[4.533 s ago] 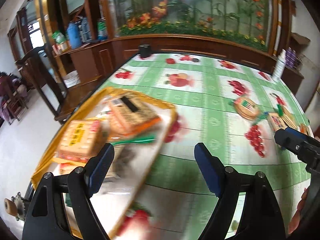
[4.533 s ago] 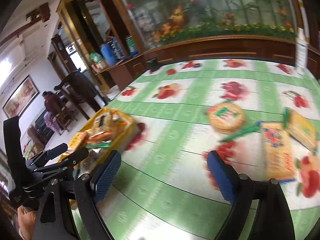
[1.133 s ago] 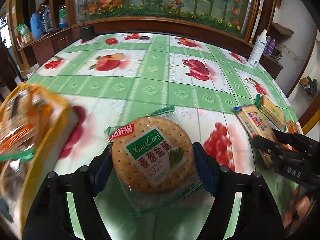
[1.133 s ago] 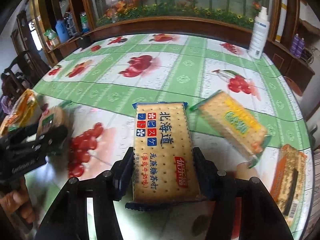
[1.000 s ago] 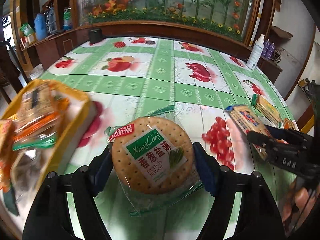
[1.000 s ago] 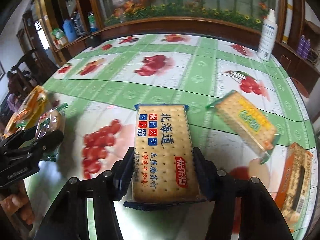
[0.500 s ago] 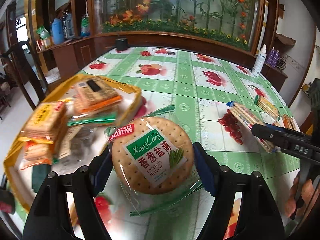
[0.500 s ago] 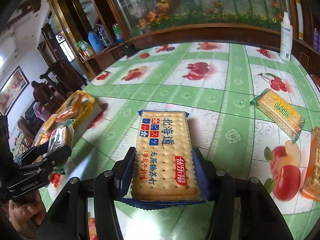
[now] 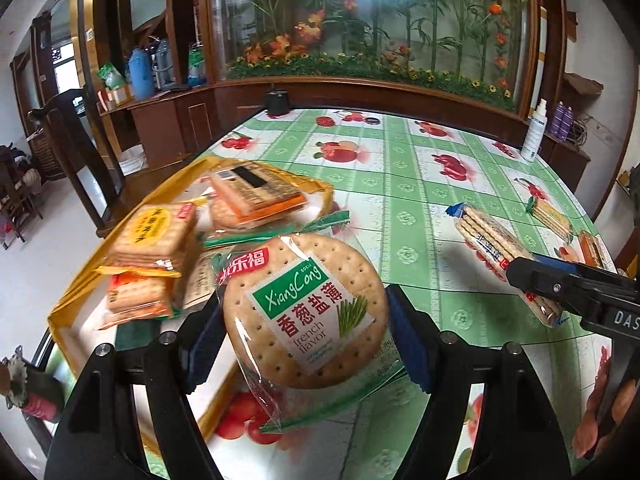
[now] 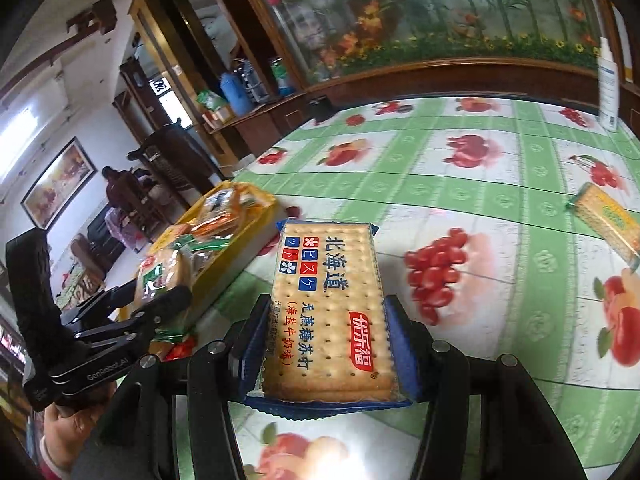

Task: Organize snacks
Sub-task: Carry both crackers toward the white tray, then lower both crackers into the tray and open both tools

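Note:
My left gripper point(image 9: 306, 336) is shut on a round cracker pack point(image 9: 304, 308) with a green label, held above the near edge of the yellow tray point(image 9: 70, 300). The tray holds several cracker packs point(image 9: 154, 248). My right gripper point(image 10: 326, 348) is shut on a rectangular cracker pack point(image 10: 326, 304) with blue edges, held above the tablecloth to the right of the tray point(image 10: 236, 260). The right gripper and its pack also show in the left wrist view point(image 9: 504, 260). The left gripper and the round pack show in the right wrist view point(image 10: 160, 280).
Two more cracker packs point(image 9: 550, 216) lie on the green fruit-print tablecloth point(image 9: 404, 184) at the right. A white spray bottle point(image 10: 608, 88) stands at the far right edge. A black cup point(image 9: 277, 102) stands at the far edge. A dark wooden chair point(image 9: 76, 152) stands left of the table.
Both grippers have carried their packs left toward the tray. The round pack now hangs over the tray's near edge, and the tray is closer in both views.

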Available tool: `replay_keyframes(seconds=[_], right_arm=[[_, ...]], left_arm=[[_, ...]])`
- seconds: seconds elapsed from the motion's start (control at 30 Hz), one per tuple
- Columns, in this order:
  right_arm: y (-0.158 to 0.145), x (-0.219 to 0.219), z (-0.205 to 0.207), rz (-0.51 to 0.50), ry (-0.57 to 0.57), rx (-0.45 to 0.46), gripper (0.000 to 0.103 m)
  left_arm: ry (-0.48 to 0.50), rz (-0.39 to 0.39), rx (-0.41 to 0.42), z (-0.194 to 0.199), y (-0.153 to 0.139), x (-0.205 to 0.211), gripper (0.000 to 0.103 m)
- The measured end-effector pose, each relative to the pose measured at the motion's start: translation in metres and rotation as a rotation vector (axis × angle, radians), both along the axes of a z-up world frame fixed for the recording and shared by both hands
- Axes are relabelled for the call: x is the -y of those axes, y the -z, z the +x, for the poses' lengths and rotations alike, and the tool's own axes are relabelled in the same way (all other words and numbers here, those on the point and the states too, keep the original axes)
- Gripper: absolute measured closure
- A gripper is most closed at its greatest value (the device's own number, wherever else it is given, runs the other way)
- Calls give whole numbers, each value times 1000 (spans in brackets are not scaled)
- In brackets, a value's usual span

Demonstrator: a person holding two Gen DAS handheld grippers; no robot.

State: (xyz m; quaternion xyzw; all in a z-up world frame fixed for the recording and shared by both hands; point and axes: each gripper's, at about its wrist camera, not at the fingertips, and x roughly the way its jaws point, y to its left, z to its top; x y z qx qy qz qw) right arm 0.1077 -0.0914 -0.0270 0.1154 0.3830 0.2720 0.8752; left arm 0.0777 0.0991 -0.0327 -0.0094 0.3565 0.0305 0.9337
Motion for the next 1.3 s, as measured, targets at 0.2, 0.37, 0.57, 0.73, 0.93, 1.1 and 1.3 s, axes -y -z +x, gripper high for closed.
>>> replay_keyframes(seconds=[0.2,0.37,0.57,0.73,0.93,1.1,1.3], right_arm=[[-4,-29,-5,2,-54,8,47],[-11,-55,-7,3,-101,19,47],[-19,-86,-8,3,-152,37,47],[-23,-108,-5,3,-185,41,47],[-25,-130,5,16,-209,35,47],[-28,-165,11,7,-250,45,47],[-26,-206,20,-15,-283,56,47]], left_arm=[[-39,-5,15,-8,-1,-20,27],[-72,-6,20,-11,0,-37,27],[-118,-13,17,-16,3,-62,27],[-169,-23,20,-21,4,-91,27],[-251,-51,14,-26,9,-130,27],[-289,-74,8,-24,14,-149,27],[-274,-79,17,-21,12,-147,27]])
